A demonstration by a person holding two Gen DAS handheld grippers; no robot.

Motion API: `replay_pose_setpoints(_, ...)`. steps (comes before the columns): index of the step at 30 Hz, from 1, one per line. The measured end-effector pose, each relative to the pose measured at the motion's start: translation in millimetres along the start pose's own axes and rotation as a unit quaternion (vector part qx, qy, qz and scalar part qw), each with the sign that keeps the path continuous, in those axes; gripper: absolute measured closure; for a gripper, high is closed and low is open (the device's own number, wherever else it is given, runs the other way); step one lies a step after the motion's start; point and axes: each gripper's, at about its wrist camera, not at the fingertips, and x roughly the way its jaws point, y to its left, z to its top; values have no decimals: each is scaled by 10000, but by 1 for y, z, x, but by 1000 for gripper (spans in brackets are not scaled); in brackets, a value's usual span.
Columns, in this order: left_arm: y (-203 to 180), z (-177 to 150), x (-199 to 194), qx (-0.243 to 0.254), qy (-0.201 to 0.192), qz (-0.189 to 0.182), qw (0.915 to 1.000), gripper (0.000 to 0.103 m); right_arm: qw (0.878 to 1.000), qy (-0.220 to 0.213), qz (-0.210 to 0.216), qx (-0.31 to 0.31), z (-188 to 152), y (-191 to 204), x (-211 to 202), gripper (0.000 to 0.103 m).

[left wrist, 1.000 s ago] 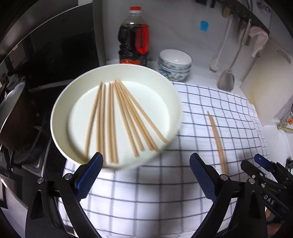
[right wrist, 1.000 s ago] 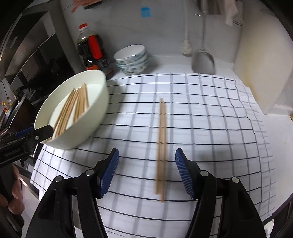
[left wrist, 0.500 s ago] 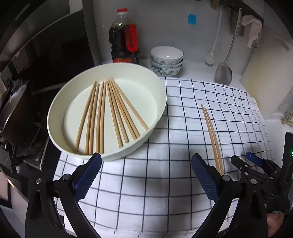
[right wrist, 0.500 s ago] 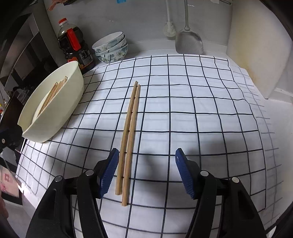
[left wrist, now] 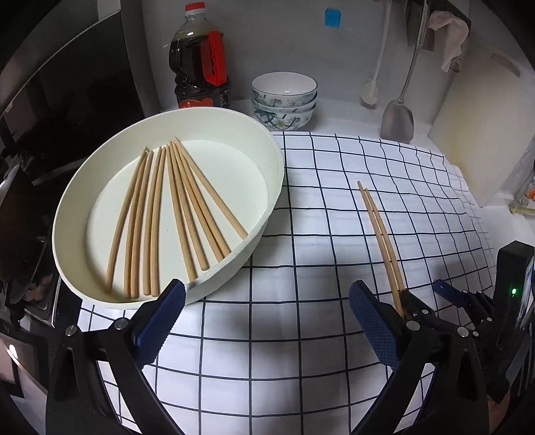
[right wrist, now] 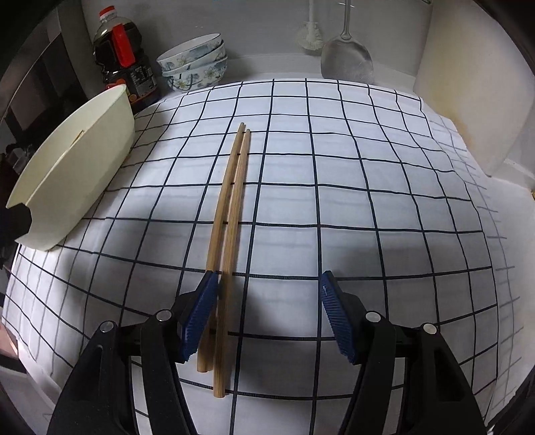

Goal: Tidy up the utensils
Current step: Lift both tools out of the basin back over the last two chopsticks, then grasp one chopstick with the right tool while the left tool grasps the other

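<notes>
A: Any writing you can make out?
B: Only on the dark bottle by the wall. Its label carries small white print, too tiny and blurred to read.
A: Nothing else?
B: The blue tag on the wall looks blank. No legible text anywhere.

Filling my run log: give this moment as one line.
left hand-held gripper: open, empty | right hand-held gripper: open over chopstick pair | cloth | bowl: eight chopsticks
</notes>
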Motion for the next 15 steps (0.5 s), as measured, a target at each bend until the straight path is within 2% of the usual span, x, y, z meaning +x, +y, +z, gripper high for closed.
replay_pose_setpoints(6, -5, -2, 4, -108, 36, 37, 9999, 7, 9994, -34, -18, -353, -4, 5, 3, 44)
replay_pose_setpoints(8, -9, -1, 3, -124, 29, 67, 9999, 7, 9988, -89, 27, -478, -5, 6, 3, 52)
replay_pose_setpoints(9, -11, -2, 3, -151, 20, 62, 9999, 7, 9985, -104, 44, -533, -4, 6, 2, 60)
replay_pose_setpoints(11, -16, -2, 4, -168, 38, 52, 9998, 7, 9980, -85, 143, -615, -2, 5, 3, 70)
replay_pose_setpoints(13, -23, -2, 6, -131, 54, 56, 9999, 6, 9975, -74, 217, -674, 1, 2, 3, 96)
replay_pose_setpoints(15, -33, -2, 9, -78, 45, 60, 9999, 6, 9973, -73, 360, -638, 3, -5, 3, 96)
